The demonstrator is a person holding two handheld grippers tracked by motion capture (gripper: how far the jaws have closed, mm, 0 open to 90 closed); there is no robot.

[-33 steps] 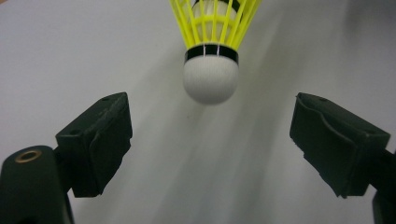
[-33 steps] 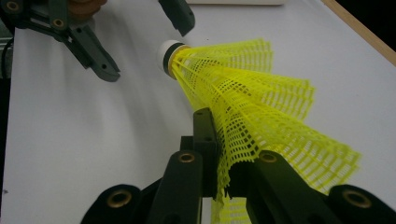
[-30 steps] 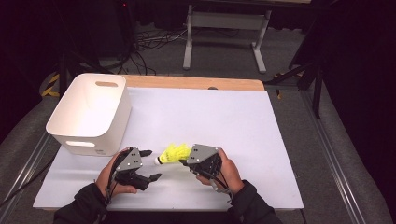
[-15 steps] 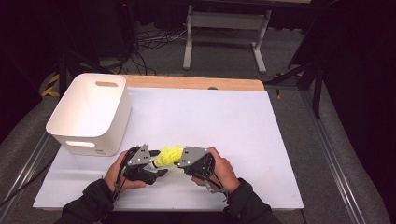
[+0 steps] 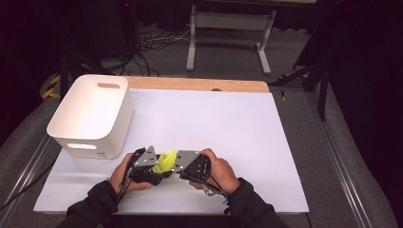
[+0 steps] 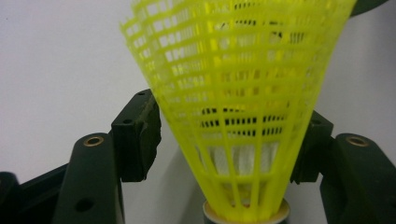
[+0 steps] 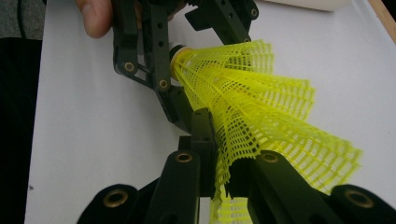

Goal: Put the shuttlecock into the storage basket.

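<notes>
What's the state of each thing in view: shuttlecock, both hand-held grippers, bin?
Shuttlecock: yellow mesh skirt, held off the table between both grippers, skirt edge pinched flat.
Right hand-held gripper: shut on the skirt edge.
Left hand-held gripper: jaws have just been closing around the skirt near the cork; one pad looks to touch, the other stands just apart.
White bin: upright at the table's left, nothing visible inside.

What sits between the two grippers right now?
The yellow shuttlecock bridges them in the high view. The right gripper pinches its skirt edge; the left gripper, jaws just closing, flanks the skirt near the cork.
</notes>
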